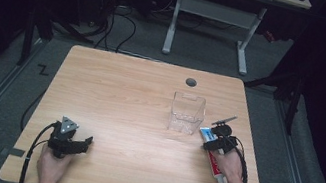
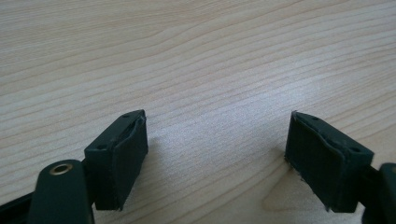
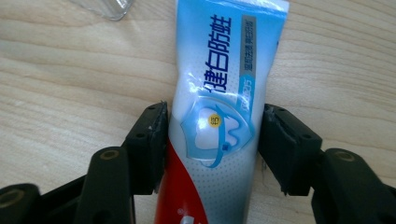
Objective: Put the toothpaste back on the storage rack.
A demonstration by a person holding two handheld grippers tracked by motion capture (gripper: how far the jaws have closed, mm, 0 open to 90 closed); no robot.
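The right tongs straddle a toothpaste tube lying flat on the desk, just beside a clear box. The left pad looks to touch the tube; a sliver of gap shows at the right one, so the grip isn't made yet. The left tongs rest apart, nothing between them, near the desk's front left. I'd say the work has barely begun: clamping, lifting and probably dropping the tube in the box all remain.

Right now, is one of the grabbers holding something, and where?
The right gripper has its fingers on both sides of the toothpaste tube, around its middle; whether they squeeze it yet is unclear. The left gripper is open over bare table.
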